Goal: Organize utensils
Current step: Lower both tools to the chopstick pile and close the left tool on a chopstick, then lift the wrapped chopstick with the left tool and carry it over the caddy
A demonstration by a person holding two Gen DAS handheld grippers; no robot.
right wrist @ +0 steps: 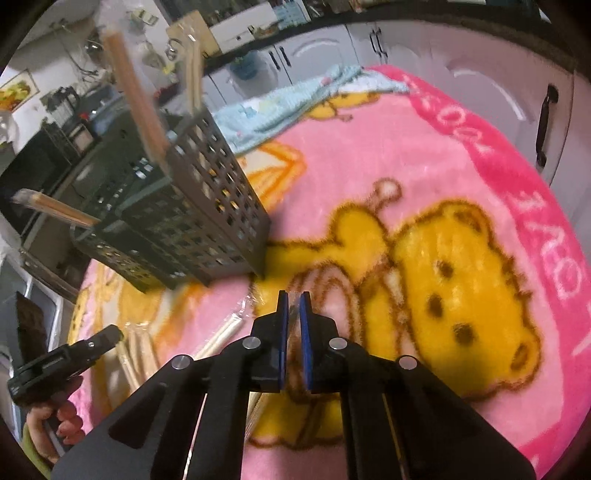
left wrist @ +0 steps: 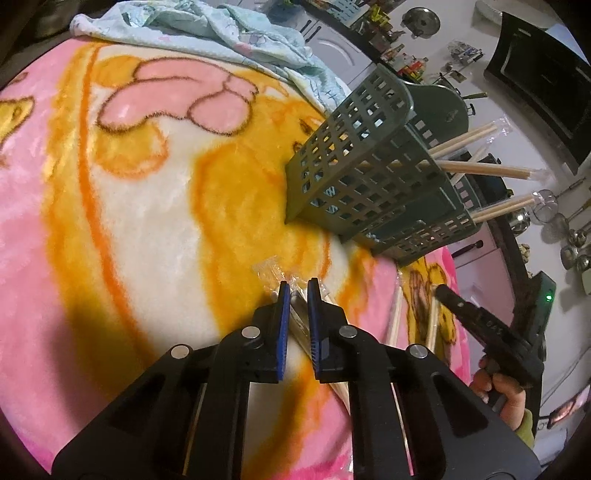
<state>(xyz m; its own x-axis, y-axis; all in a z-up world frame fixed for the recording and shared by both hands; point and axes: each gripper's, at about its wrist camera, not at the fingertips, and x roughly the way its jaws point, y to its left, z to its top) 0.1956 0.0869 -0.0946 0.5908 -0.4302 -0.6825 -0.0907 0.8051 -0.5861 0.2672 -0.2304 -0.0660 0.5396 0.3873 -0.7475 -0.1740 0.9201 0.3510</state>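
Observation:
A dark green slotted utensil caddy [left wrist: 362, 173] [right wrist: 207, 221] stands on the blanket with several wrapped wooden chopsticks [left wrist: 476, 170] [right wrist: 133, 92] sticking out of its top. Just short of the caddy, my left gripper [left wrist: 298, 286] is shut on a plastic-wrapped pair of chopsticks [left wrist: 297, 310] lying on the blanket. My right gripper [right wrist: 294, 295] is shut on another wrapped pair [right wrist: 294, 325], whose clear wrapper shows between the blue pads. More wrapped chopsticks [left wrist: 395, 314] [right wrist: 221, 336] lie loose between the two grippers. Each gripper shows at the edge of the other's view [left wrist: 441, 291] [right wrist: 114, 334].
A pink and yellow cartoon blanket [left wrist: 147, 206] [right wrist: 461, 155] covers the surface. A crumpled light blue cloth [left wrist: 221, 33] [right wrist: 295, 99] lies at its far side behind the caddy. Kitchen cabinets [right wrist: 480, 55] and cluttered counters surround it. A person's hand [left wrist: 506, 391] holds the right gripper.

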